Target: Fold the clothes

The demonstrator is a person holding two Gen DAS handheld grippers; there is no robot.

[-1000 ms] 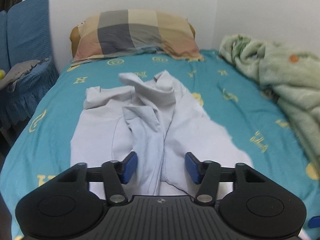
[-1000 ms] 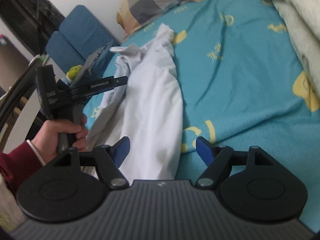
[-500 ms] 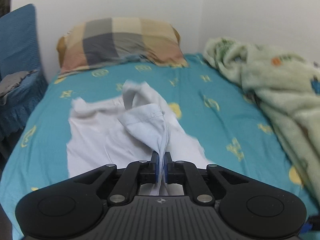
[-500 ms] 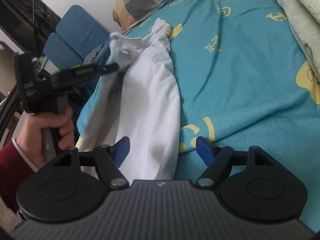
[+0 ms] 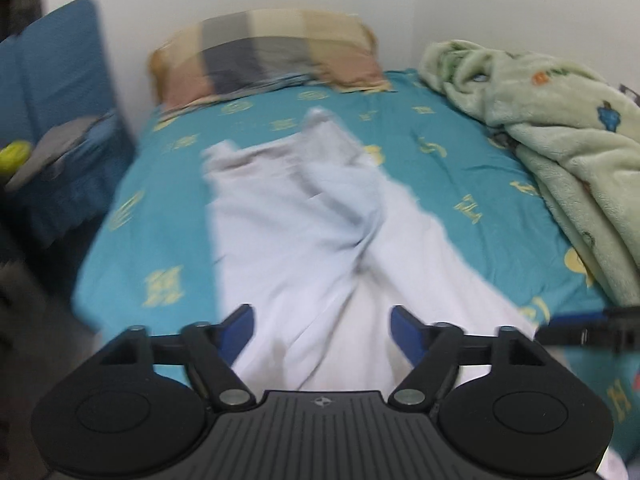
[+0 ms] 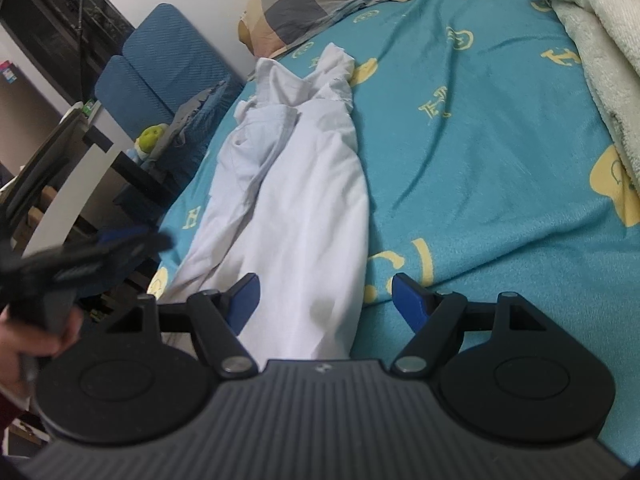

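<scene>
I have the white garment [image 5: 304, 216] lying lengthwise down the middle of the bed [image 5: 448, 184], rumpled, with a bunched fold near its far end toward the checked pillow [image 5: 264, 56]. My left tool [image 5: 322, 330] has its jaws well apart; they have just been opening, and nothing is pinched between the blue pads [image 5: 404, 330], though the near end of the cloth lies below and between them. This view is smeared by motion, so I cannot say whether the pads brush the fabric.

My right tool [image 6: 324, 300] also stands wide apart and grips nothing; the near end of the garment [image 6: 296, 208] lies under its left pad, and the bedsheet under the right one. In that view the left tool [image 6: 92, 252] shows at the left edge, blurred, held in a hand [image 6: 32, 344].

The teal sheet carries yellow printed marks: I can make out what looks like a letter H [image 6: 191, 216] and smiley faces [image 6: 460, 38], but the other characters are not legible to me. A pale green fleece blanket [image 5: 560, 120] is heaped along the right side of the bed. A blue chair [image 6: 160, 64] stands left of the bed with a yellow-green soft toy [image 6: 150, 138] beside it.
</scene>
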